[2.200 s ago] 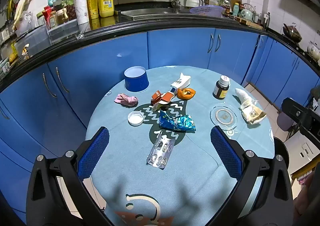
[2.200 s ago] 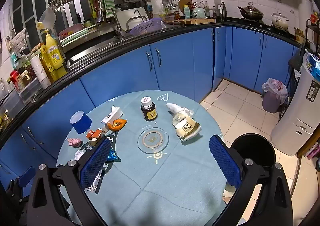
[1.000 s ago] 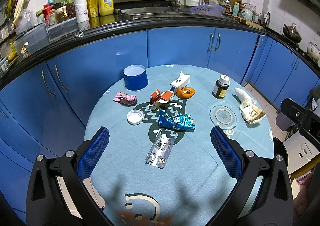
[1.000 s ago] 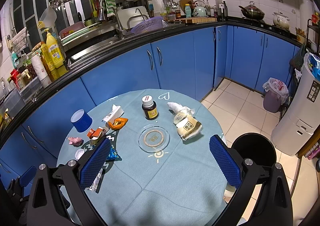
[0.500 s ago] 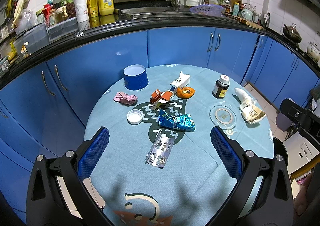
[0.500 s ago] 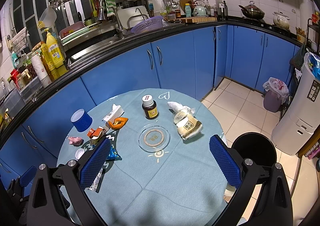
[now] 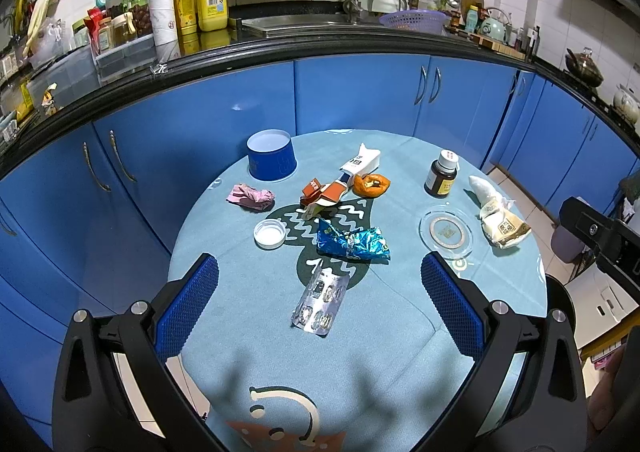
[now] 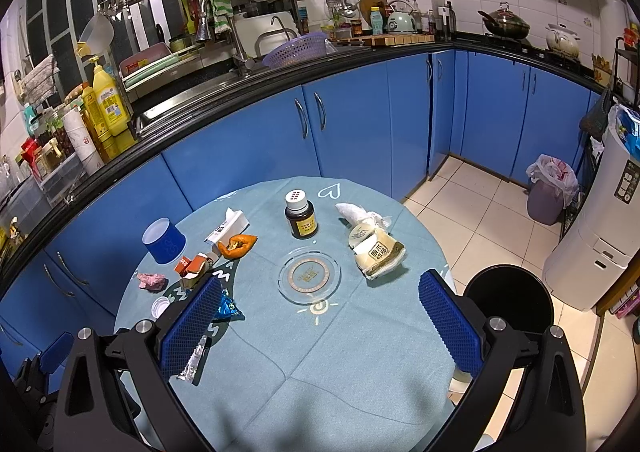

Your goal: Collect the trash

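The trash lies scattered on the round worktop [image 7: 248, 316], which wears a teal cloth. Taking the glass ashtray [image 7: 445, 231] as the landmark: the blue foil wrapper [image 7: 352, 245] sits crumpled to its left, long axis running left to right. Nearer the camera than the wrapper, the silver blister pack [image 7: 320, 305] lies flat, its long axis slanting from near-left to far-right. Just right of the ashtray, the beige bread wrapper [image 7: 502, 226] lies with its twisted white end pointing away from the camera. Beyond the ashtray stands a brown bottle [image 7: 441, 178]. The black bin [image 8: 507, 305] stands on the floor, right of the ashtray. The left gripper [image 7: 318, 300] and right gripper [image 8: 316, 316] hover, jaws wide and empty.
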